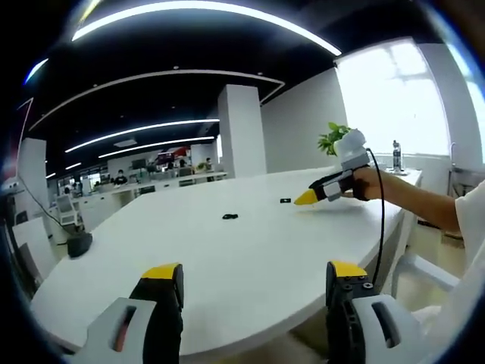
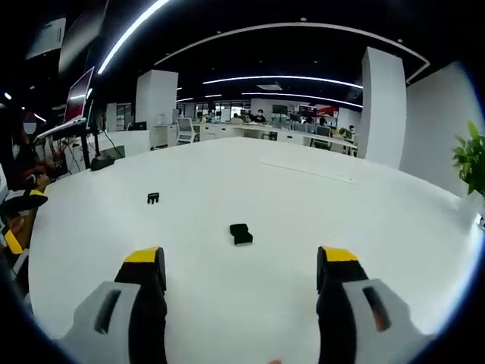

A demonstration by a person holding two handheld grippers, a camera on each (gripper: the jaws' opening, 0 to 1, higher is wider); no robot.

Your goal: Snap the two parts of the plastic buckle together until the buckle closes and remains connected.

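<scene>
I see the two buckle halves lying apart on the white table (image 2: 318, 227), neither one touched: in the right gripper view the socket half (image 2: 241, 234) sits close ahead between my jaws, and the pronged half (image 2: 153, 198) lies well off to its left, farther out. In the left gripper view the same pieces read as two small dark specks — one (image 1: 229, 216) mid-table, the other (image 1: 285, 201) just beside the yellow tip of the right gripper (image 1: 307, 199), which a hand holds low over the surface. My judgement is that I am at the reach-in stage, before any pickup. Both pairs of jaws stand wide apart and hold nothing; the left gripper (image 1: 254, 284) hangs back near the table's near edge, the right gripper (image 2: 241, 269) hovers over the socket half. Next I need to bring each tool down onto its own piece, grip it by the flat sides, and line the prongs up with the socket mouth. Around the work, a dark desk stand (image 1: 78, 244) sits at the far left rim and a potted plant (image 1: 333, 138) by the window — nothing blocks the approach.
</scene>
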